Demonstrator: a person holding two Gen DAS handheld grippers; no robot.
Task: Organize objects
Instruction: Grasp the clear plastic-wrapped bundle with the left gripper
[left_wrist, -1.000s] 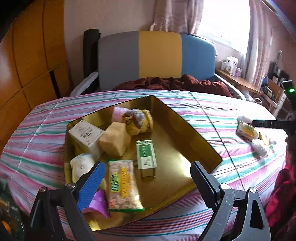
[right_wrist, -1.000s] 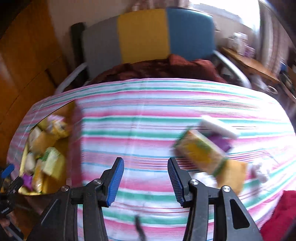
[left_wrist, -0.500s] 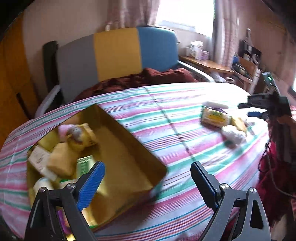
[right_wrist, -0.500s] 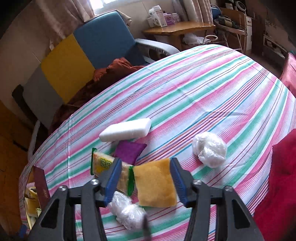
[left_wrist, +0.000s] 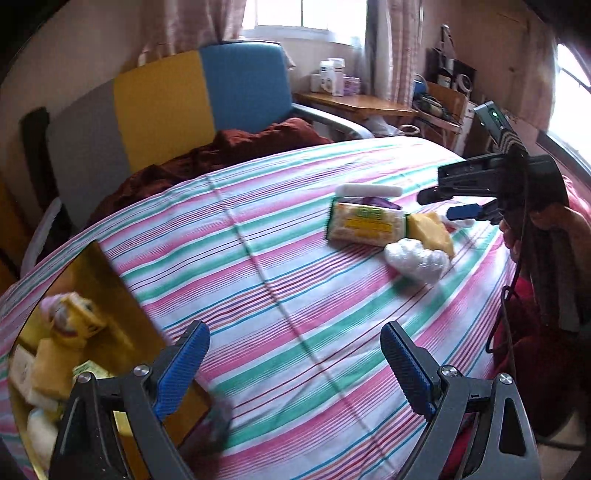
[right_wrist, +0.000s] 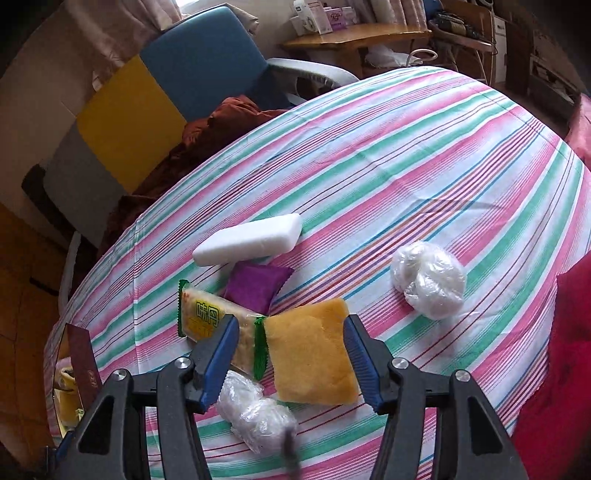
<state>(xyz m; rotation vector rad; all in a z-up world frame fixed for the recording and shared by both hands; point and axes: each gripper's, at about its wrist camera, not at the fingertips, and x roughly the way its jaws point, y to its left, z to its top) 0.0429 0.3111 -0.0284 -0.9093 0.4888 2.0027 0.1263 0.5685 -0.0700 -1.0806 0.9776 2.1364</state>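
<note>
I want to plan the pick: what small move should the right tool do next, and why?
Probably close the right tool on the yellow sponge. Its fingers already straddle the sponge with small gaps on both sides, so no pad presses it yet.

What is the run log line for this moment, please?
right claw: open, around sponge | left claw: open, empty, over cloth | tray: part filled

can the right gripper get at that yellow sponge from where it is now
Probably yes. The right gripper already has its open jaws on either side of the yellow sponge, with nothing lying on top of it. The snack packet crowds the left finger, and a plastic-wrapped bundle sits close below.
</note>
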